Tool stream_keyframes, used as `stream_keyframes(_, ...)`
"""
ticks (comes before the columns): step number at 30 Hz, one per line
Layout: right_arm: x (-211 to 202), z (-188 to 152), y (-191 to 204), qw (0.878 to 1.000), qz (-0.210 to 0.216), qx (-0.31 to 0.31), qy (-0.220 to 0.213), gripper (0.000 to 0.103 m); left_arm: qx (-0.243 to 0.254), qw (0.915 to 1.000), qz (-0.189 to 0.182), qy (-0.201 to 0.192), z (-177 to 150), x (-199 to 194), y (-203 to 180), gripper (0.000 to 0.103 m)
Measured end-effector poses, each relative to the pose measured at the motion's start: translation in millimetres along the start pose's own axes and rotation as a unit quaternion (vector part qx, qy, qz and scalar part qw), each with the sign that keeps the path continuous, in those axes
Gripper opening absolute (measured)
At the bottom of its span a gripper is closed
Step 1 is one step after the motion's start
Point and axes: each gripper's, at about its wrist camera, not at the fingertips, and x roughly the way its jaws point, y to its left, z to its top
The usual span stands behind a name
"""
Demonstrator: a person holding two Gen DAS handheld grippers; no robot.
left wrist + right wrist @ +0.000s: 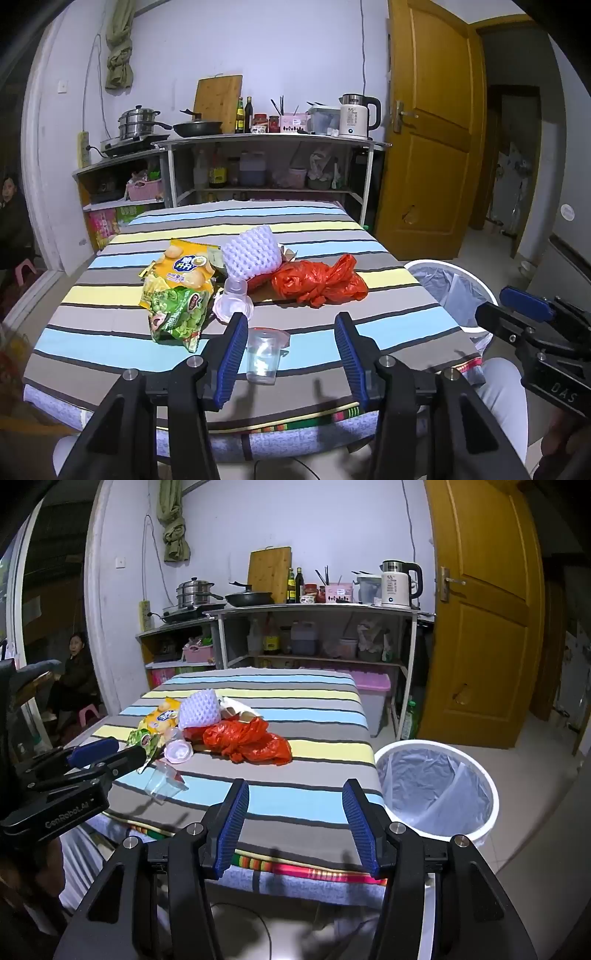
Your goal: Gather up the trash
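**A:** Both grippers hang over the near edge of the striped table (332, 236). The left gripper (291, 325) has its blue pads spread wide, and a clear plastic cup (264, 356) lies on its side on the cloth between them. No pad is pressing on it.

**B:** Right gripper (295, 794) is gaping too, nothing between its pads, only striped cloth beneath. In its view the cup (162, 781) lies off to the left, just past the tip of the left gripper (110, 753).

**A:** The rest of the trash sits in a heap at mid-table. A yellow chip bag (184, 266) and a green snack bag (177, 314) overlap on the left, and a white foam net sleeve (251, 254) stands behind.

**B:** A crumpled red plastic bag (321, 282) is on the right of the heap, with a small clear lidded cup (236, 299) in front, touching the green bag's edge.

**A:** The bin (436, 786) stands on the floor off the table's right corner, white, lined with a pale bag, mouth open.

**B:** Behind the table stands a shelf unit with a kettle (356, 114) and pans on top.
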Motion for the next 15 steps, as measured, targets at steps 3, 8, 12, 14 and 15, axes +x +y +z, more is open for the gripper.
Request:
stream_keyframes(3,0.4,0.1,0.2,1.0,-0.002,-0.004,0.003,0.054,-0.002,1.0,0.001,0.0,0.0,-0.7,2.1,0.048)
stream_keyframes(8,0.9,0.5,-0.2,1.0,-0.001,-0.002,0.005,0.054,0.003,1.0,0.006,0.0,-0.1,-0.5,-2.0,0.048)
stream_keyframes(12,0.6,0.8,1.3,1.0,0.0,-0.002,0.006,0.054,0.001,1.0,-0.002,0.0,2.9,-0.6,-1.3,0.048)
stream_keyframes(14,0.3,0.7,1.9,1.0,0.0,-0.002,0.006,0.054,0.0,1.0,-0.008,0.001,3.3,-3.6,0.8,0.048)
stream_keyframes(15,1.8,1.1,-0.7,1.0,0.0,-0.002,0.005,0.054,0.0,1.0,-0.008,-0.002,1.5,-4.9,-0.3,0.048)
